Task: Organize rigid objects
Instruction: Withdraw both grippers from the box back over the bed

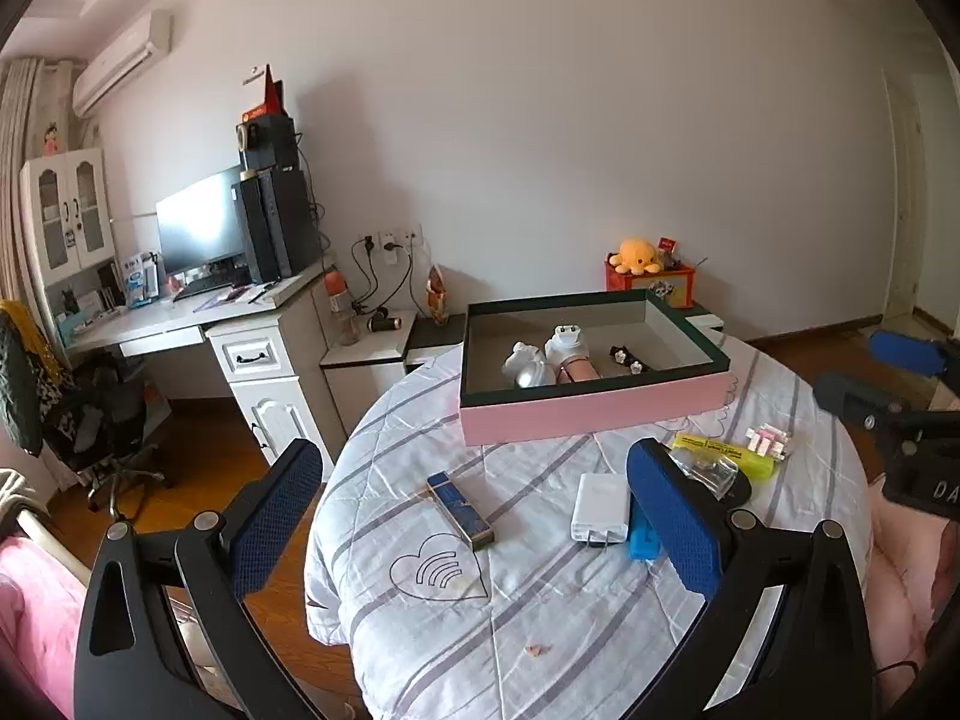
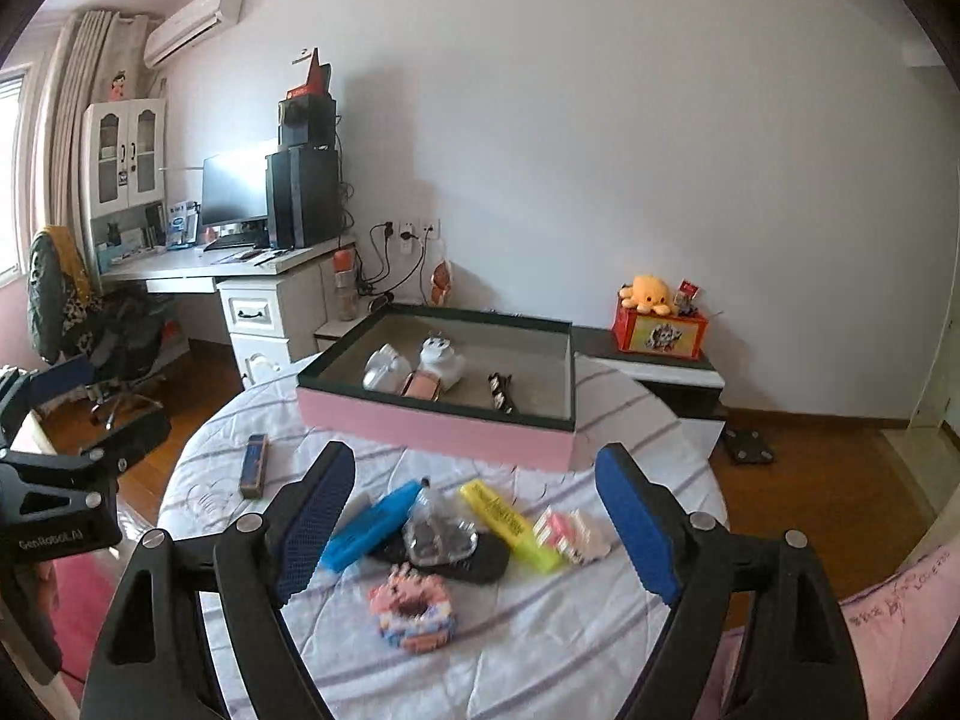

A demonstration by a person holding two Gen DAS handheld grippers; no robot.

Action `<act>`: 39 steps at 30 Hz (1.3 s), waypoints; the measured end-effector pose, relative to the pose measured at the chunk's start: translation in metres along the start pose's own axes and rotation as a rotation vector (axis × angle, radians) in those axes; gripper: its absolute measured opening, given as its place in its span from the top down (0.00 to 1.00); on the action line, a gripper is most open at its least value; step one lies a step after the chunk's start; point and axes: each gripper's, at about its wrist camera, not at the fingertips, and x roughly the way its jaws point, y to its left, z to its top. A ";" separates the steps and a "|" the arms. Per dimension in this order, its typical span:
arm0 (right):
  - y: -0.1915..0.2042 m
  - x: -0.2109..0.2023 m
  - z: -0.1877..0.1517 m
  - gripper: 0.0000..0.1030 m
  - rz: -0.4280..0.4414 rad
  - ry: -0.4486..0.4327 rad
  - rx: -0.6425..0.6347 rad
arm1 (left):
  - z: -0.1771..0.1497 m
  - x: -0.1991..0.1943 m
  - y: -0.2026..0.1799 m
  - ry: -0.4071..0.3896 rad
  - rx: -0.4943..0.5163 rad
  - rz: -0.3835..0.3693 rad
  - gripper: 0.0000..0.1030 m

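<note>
A pink box (image 1: 591, 408) with a dark rim sits at the far side of the round cloth-covered table (image 1: 540, 630) and holds white chargers (image 1: 564, 345) and a small black item (image 1: 627, 358). On the cloth lie a blue bar (image 1: 459, 510), a white power adapter (image 1: 602, 507), a light blue case (image 2: 372, 525), a yellow highlighter (image 2: 510, 516), pink erasers (image 2: 570, 531), a black tray with a clear bag (image 2: 444, 540) and a pastel brick ring (image 2: 414, 606). My left gripper (image 1: 474, 516) is open and empty above the blue bar and adapter. My right gripper (image 2: 474, 522) is open and empty above the cluster.
A white desk (image 1: 180, 318) with monitor and computer tower stands at the left, an office chair (image 1: 90, 420) beside it. A low cabinet (image 2: 660, 360) behind the table carries a red box with a yellow plush. Wooden floor surrounds the table.
</note>
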 end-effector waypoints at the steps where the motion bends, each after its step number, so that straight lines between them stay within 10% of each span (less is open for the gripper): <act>1: 0.000 -0.002 -0.002 0.18 0.005 0.002 0.003 | 0.000 -0.002 0.001 -0.003 -0.001 -0.005 0.00; 27: -0.022 0.025 -0.058 0.18 -0.028 0.190 0.049 | -0.041 0.029 0.008 0.152 -0.029 -0.045 0.00; 39: 0.003 0.073 -0.096 0.18 0.113 0.333 0.089 | -0.060 0.055 0.009 0.253 -0.041 -0.052 0.00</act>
